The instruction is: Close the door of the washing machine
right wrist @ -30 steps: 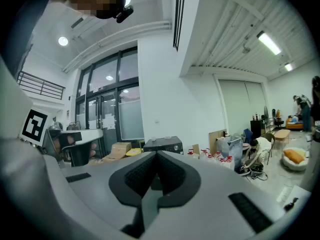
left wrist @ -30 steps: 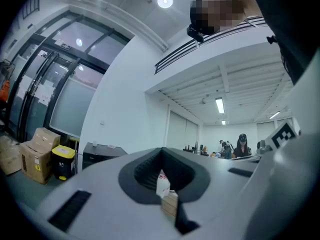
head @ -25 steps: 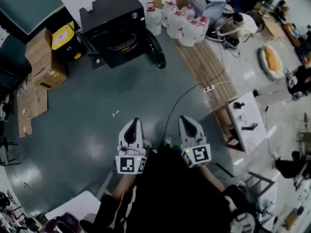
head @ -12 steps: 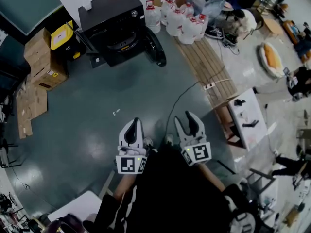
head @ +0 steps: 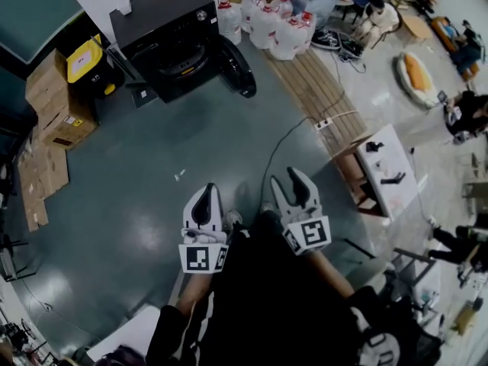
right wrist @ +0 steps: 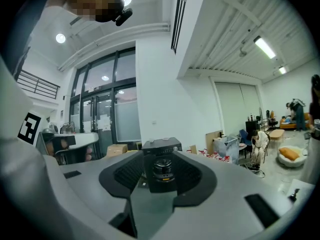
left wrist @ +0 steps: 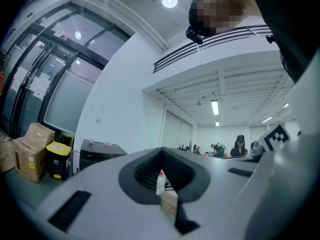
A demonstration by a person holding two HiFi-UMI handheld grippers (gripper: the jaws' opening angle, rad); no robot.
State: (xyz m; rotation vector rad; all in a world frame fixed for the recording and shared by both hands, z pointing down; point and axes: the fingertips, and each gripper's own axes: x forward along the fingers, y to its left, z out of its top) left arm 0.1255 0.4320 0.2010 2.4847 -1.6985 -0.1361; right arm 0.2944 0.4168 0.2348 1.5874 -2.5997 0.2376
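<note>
The black washing machine (head: 164,36) stands at the far side of the grey floor. Its round door (head: 238,69) hangs open to the machine's right. Both grippers are held low in front of me, far from it. My left gripper (head: 207,191) is shut and empty. My right gripper (head: 289,180) is open; its jaws have just been opening, with nothing between them. In the right gripper view the machine (right wrist: 162,166) shows straight ahead through that gripper's (right wrist: 159,191) gap. In the left gripper view the machine (left wrist: 97,154) lies left of the shut jaws.
Several white water jugs (head: 268,23) stand right of the machine. Wooden boards (head: 316,94) and a cable (head: 280,152) lie on the floor to the right, near a white table (head: 389,170). Cardboard boxes (head: 52,101) and a yellow bin (head: 85,59) are on the left. People sit at the far right.
The right gripper's jaws have gone from shut to wide open. Both grippers have moved a little forward toward the washing machine. The left gripper stays shut.
</note>
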